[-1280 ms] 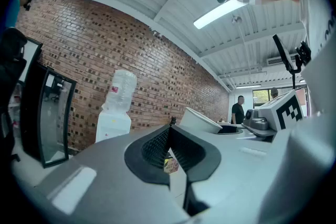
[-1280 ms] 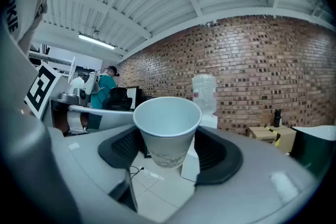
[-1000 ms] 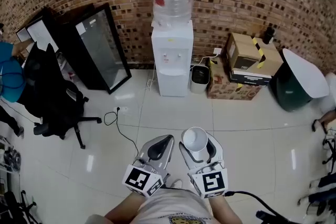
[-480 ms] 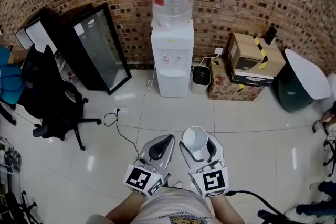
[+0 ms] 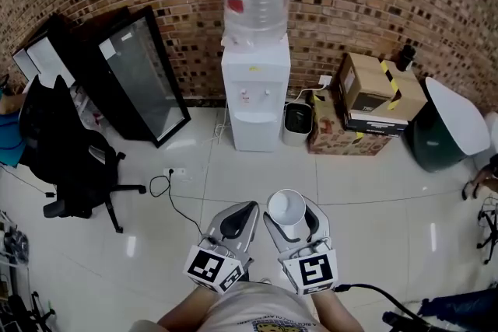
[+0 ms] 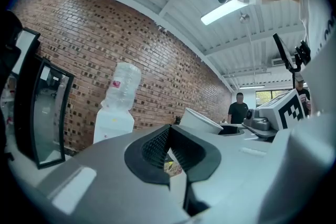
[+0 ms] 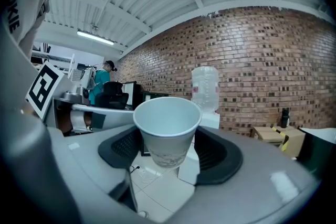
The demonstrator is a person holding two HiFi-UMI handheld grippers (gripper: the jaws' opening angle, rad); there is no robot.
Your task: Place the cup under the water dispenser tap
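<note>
A white paper cup (image 5: 287, 209) (image 7: 167, 130) stands upright between the pads of my right gripper (image 5: 294, 223) (image 7: 169, 150), which is shut on it. Its rim also shows in the left gripper view as the cup (image 6: 203, 121). My left gripper (image 5: 233, 221) (image 6: 169, 150) is shut with nothing in it, side by side with the right one. The white water dispenser (image 5: 254, 93) (image 7: 208, 96) (image 6: 115, 120) with a clear bottle on top stands against the brick wall, well ahead of both grippers. Its taps (image 5: 256, 96) face me.
A black glass-door cabinet (image 5: 140, 74) leans left of the dispenser. A small bin (image 5: 296, 120) and cardboard boxes (image 5: 366, 109) sit to its right. An office chair (image 5: 74, 159) and a floor cable (image 5: 175, 190) lie at the left. White tiled floor (image 5: 257, 175) runs up to the dispenser.
The dispenser and the wall have grown larger and come nearer in the head view: I have moved forward with both grippers. The cup stays held in the right gripper.
</note>
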